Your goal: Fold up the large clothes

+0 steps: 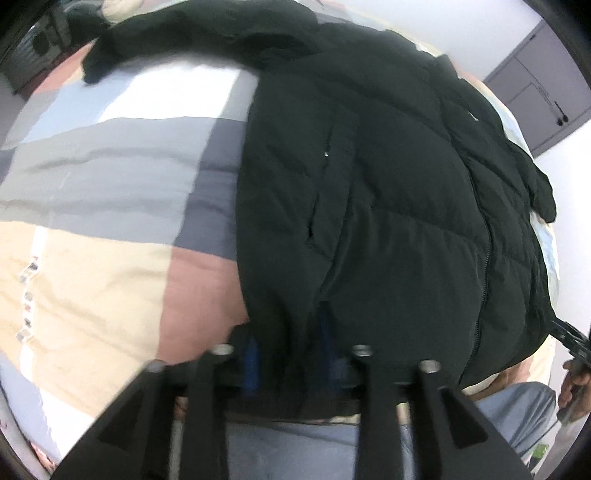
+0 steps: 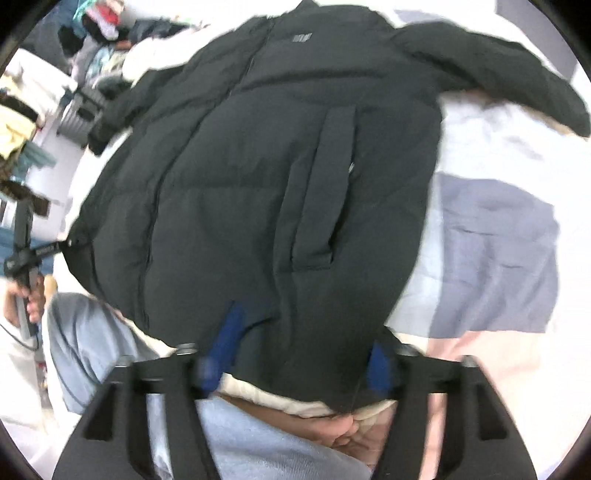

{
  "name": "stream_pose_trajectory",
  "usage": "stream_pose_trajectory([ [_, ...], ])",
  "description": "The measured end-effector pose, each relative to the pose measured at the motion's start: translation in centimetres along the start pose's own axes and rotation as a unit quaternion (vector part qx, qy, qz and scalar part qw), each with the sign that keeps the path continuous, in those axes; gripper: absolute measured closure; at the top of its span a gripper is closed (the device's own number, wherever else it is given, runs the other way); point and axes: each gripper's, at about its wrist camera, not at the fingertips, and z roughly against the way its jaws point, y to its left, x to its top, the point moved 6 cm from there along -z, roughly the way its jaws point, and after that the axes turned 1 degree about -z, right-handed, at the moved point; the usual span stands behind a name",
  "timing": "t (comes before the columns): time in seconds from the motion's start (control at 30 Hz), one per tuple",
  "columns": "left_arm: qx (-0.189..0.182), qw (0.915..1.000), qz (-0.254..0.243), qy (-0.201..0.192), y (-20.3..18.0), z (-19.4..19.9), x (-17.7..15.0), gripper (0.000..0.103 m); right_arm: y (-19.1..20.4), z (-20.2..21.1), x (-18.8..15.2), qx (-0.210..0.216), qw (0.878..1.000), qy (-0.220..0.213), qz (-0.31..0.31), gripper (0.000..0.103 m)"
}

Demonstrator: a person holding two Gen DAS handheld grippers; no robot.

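Note:
A large black puffer jacket lies front up on a bed, its zip running up the middle; it also fills the right wrist view. My left gripper is at the jacket's bottom hem, its blue-padded fingers apart with hem fabric lying between and over them. My right gripper is at the hem on the other side, blue fingers wide apart with the hem draped between them. Each gripper shows at the edge of the other's view, the right and the left.
The bed has a patchwork cover of grey, beige, pink and white blocks. The person's jeans are at the bed's near edge. A heap of clothes and a suitcase sit at the far left. A grey cabinet stands at the right.

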Motion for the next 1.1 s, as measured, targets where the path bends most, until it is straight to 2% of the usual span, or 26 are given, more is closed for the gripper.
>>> stream_pose_trajectory([
  [0.03,0.003,1.0,0.0,-0.006,0.2,0.5,-0.2,0.053,-0.1,0.6,0.0,-0.004,1.0,-0.011,-0.004,0.033],
  [0.07,0.006,0.9999,0.0,-0.012,0.4,0.9,-0.5,0.05,-0.1,1.2,-0.1,-0.007,1.0,-0.019,-0.007,0.032],
  [0.17,0.016,0.9994,-0.001,-0.029,0.4,2.3,-0.9,0.049,0.0,3.3,-0.2,-0.035,0.997,-0.06,-0.012,0.03],
  [0.23,0.029,0.9983,-0.001,-0.05,0.4,3.8,-1.0,0.049,0.3,4.9,-0.3,-0.048,0.995,-0.09,-0.014,0.02],
  [0.3,0.044,0.9961,-0.007,-0.077,-0.2,5.5,-1.1,0.043,0.1,6.9,-0.5,-0.057,0.991,-0.124,-0.02,0.012],
  [0.37,0.06,0.9921,-0.014,-0.109,-1.0,7.4,-1.0,0.025,-0.3,8.7,-0.6,-0.067,0.985,-0.154,-0.026,0.002],
  [0.4,0.064,0.9899,-0.02,-0.125,-1.6,8.2,-1.0,0.024,0.2,9.2,-0.4,-0.07,0.983,-0.169,-0.029,0.0],
  [0.57,0.066,0.9844,-0.041,-0.158,-4.6,10.6,-1.1,0.023,0.1,11.7,-0.7,-0.067,0.972,-0.22,-0.049,0.0],
  [0.77,0.043,0.9801,-0.059,-0.184,-9.6,11.7,-0.7,0.023,-1.8,13.4,0.0,-0.061,0.959,-0.269,-0.069,0.0],
  [0.93,0.047,0.9727,-0.094,-0.206,-13.9,11.5,0.6,0.023,-5.8,13.8,2.4,-0.053,0.949,-0.299,-0.083,0.0],
  [1.1,0.05,0.9658,-0.126,-0.221,-17.4,10.0,2.5,0.023,-13.2,12.4,6.3,-0.059,0.945,-0.3,-0.116,0.0],
])
